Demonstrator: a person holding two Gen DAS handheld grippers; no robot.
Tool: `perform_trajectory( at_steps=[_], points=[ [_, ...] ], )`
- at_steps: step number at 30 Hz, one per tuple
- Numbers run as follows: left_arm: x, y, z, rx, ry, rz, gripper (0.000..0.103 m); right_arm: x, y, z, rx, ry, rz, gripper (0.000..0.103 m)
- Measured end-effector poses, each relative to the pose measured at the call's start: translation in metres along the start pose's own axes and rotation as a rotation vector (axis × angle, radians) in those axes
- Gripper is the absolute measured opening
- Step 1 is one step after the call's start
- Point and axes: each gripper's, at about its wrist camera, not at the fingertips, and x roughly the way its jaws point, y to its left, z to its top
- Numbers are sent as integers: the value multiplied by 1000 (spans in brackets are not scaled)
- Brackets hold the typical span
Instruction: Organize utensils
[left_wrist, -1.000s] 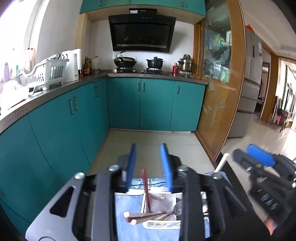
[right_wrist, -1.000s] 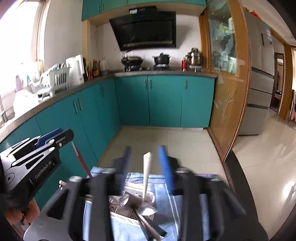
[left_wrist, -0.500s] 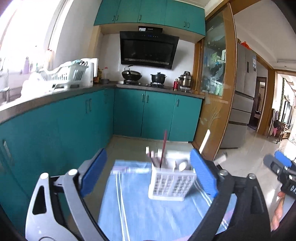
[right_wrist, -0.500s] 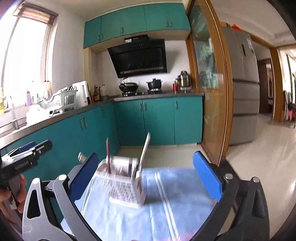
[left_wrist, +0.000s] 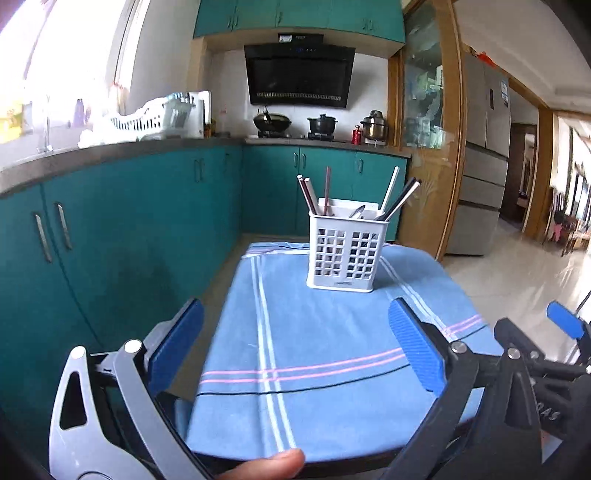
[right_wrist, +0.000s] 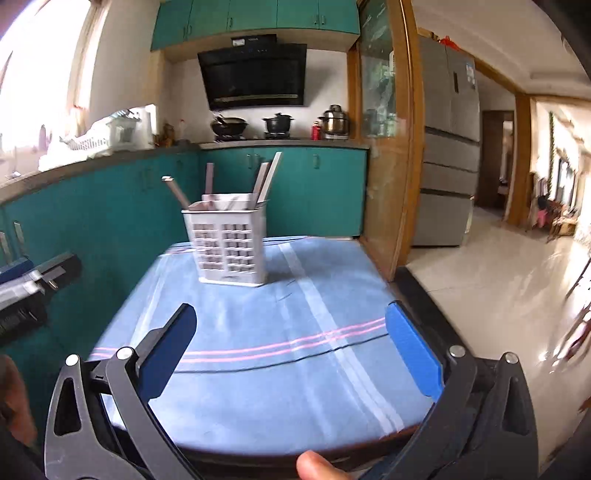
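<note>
A white slotted utensil holder (left_wrist: 346, 253) stands upright at the far end of the blue striped cloth (left_wrist: 314, 332); it also shows in the right wrist view (right_wrist: 229, 246). Chopsticks (left_wrist: 308, 194), a spoon and other utensils stick up out of it. My left gripper (left_wrist: 295, 343) is wide open and empty, held above the near half of the cloth. My right gripper (right_wrist: 291, 339) is wide open and empty too, at the near edge of the table. Each gripper shows at the edge of the other's view.
The small table has a dark rim (right_wrist: 417, 291). Teal cabinets (left_wrist: 110, 240) run along the left and back, with a dish rack (left_wrist: 147, 120) and pots on the counter. A wooden door frame and a tiled floor (right_wrist: 498, 288) lie to the right.
Both grippers opened wide, letting go of a chopstick and a spoon over the holder, and pulled back towards the near edge of the table. The holder now stands further away.
</note>
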Motion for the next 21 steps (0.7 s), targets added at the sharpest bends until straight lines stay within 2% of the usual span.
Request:
perform_trajectory(
  at_steps=[5,11,21],
  points=[
    [-25,6,0,-10,-72,16,99,-19,12,3,-9,-62,16,100],
    [-33,10,0,-13,-52,5,99,-42,9,5,12,-118,-13,100],
    [-54,15,-3,-13,-86,16,99,-60,15,3,0,-166,-46,100]
  ],
)
